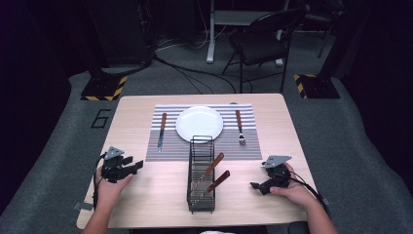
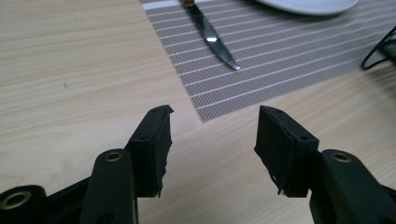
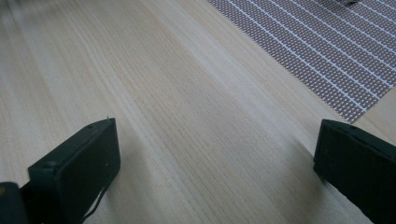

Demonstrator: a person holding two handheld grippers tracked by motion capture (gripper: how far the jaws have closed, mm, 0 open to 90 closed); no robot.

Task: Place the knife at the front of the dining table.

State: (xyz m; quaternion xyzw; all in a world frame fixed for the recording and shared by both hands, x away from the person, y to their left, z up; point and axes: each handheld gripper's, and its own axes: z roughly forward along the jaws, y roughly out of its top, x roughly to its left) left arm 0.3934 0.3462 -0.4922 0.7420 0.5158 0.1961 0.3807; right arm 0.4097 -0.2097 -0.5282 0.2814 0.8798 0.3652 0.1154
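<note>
A white plate (image 1: 199,123) lies on a striped placemat (image 1: 253,146) at the table's middle. A knife (image 1: 161,130) with a brown handle rests left of the plate, and a fork (image 1: 239,127) right of it. A black wire basket (image 1: 201,174) in front of the mat holds two brown-handled utensils (image 1: 213,173). My left gripper (image 1: 138,165) rests on the table at the left, open and empty, pointing toward the knife (image 2: 213,37) and the placemat (image 2: 280,60). My right gripper (image 1: 254,185) rests at the right, open and empty, above bare wood near the placemat's (image 3: 336,56) corner.
The wooden table (image 1: 146,195) stands on grey carpet. A black folding chair (image 1: 260,41) and a desk leg stand beyond the far edge. Yellow-black striped bases (image 1: 103,88) sit on the floor at both far corners. The basket's rim (image 2: 380,49) shows at the left gripper view's right edge.
</note>
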